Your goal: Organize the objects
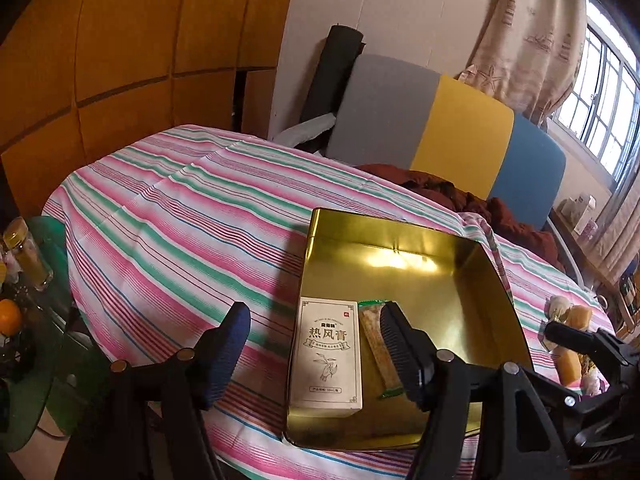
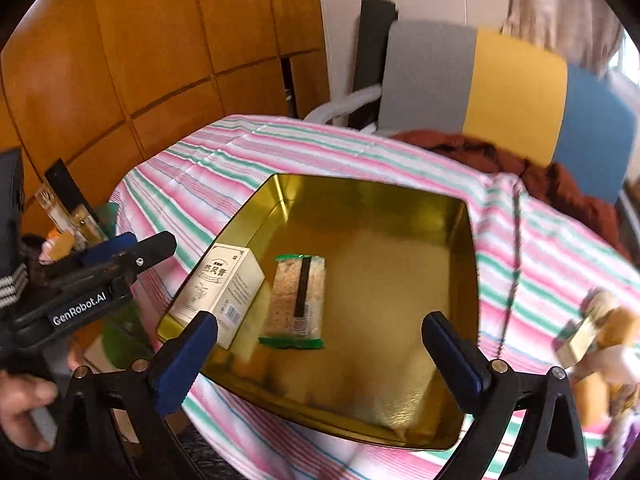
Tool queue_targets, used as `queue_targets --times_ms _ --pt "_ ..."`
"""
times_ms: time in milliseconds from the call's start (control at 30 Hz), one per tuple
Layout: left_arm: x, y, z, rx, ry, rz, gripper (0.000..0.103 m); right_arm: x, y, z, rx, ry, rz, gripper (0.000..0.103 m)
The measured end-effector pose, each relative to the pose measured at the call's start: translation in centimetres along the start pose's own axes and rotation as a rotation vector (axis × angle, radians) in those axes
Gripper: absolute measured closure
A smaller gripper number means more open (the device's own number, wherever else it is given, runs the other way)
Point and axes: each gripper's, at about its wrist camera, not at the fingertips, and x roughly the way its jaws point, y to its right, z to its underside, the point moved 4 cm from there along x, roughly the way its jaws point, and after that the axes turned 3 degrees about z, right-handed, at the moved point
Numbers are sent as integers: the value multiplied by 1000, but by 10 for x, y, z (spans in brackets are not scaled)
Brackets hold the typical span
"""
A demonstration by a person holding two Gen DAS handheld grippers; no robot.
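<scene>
Two items are held in the gold tin (image 2: 460, 264), set on the striped desk (image 1: 168, 216) near its front edge: a white box (image 2: 224, 284) against the left wall and a snack packet (image 2: 298, 300) beside it, the right half bare. Left gripper (image 1: 316, 344) and right gripper (image 2: 320, 344) fingers are spread apart, gripping nothing.
</scene>
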Motion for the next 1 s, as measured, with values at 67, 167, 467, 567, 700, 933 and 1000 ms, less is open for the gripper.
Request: queue_targets --times_ms 67,167,467,567,700,933,1000 --pt "-2 4 1 15 1 -2 35 -5 0 1 -16 28 47 0" --pt "-6 15 2 52 13 -7 35 -11 5 1 -7 58 95 0" --pt "-7 44 11 132 -11 7 35 -20 36 10 73 92 203 0" --pt "-5 49 13 148 -23 0 35 -20 39 13 73 92 214 0" --pt "-6 55 15 171 -23 -6 34 -24 42 14 74 117 245 0" --pt "-10 63 17 196 -20 -4 35 -28 47 17 83 134 274 0" --pt "-10 65 17 204 -20 -5 35 -28 50 18 96 133 276 0"
